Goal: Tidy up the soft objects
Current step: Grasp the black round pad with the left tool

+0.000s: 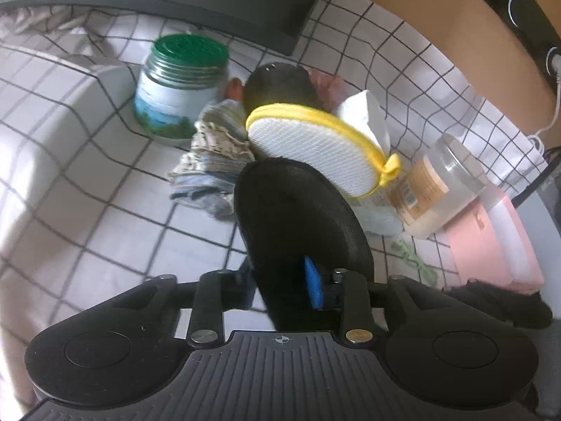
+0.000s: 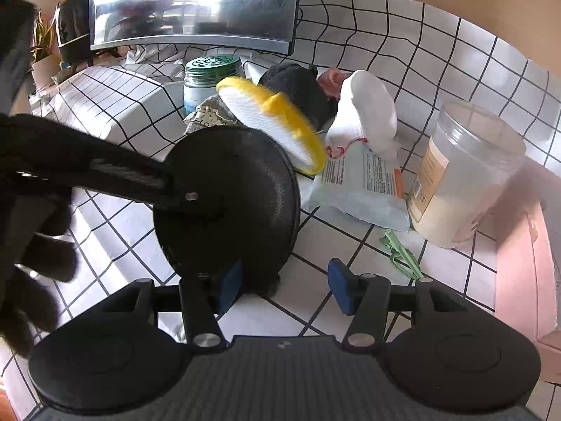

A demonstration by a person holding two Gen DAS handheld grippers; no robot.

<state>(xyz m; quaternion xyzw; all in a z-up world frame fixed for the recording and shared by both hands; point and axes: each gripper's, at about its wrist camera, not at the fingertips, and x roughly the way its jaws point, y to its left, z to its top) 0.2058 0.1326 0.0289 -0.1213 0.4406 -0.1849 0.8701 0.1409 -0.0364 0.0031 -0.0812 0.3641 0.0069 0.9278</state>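
A white mesh sponge pad with yellow trim [image 1: 315, 147] [image 2: 270, 122] is tilted up above the checked tablecloth [image 1: 105, 182]. Its near end is hidden behind a black disc [image 1: 298, 231] [image 2: 224, 203] of the other gripper. My left gripper [image 1: 280, 284] is shut, with the disc between its blue pads [image 1: 313, 287]. My right gripper [image 2: 284, 286] is open and empty. Behind the sponge lie a black cloth [image 1: 277, 84] [image 2: 298, 87], a patterned cloth [image 1: 214, 151], a white cloth [image 2: 368, 112] and a pink one [image 2: 333, 79].
A green-lidded jar [image 1: 175, 87] [image 2: 210, 73] stands at the back. A clear plastic jar [image 2: 463, 175] [image 1: 441, 189] is at right, beside a pink box [image 2: 526, 263]. A wipes packet [image 2: 361, 189] and a green clip [image 2: 403, 256] lie on the cloth. A monitor [image 2: 193, 3] stands behind.
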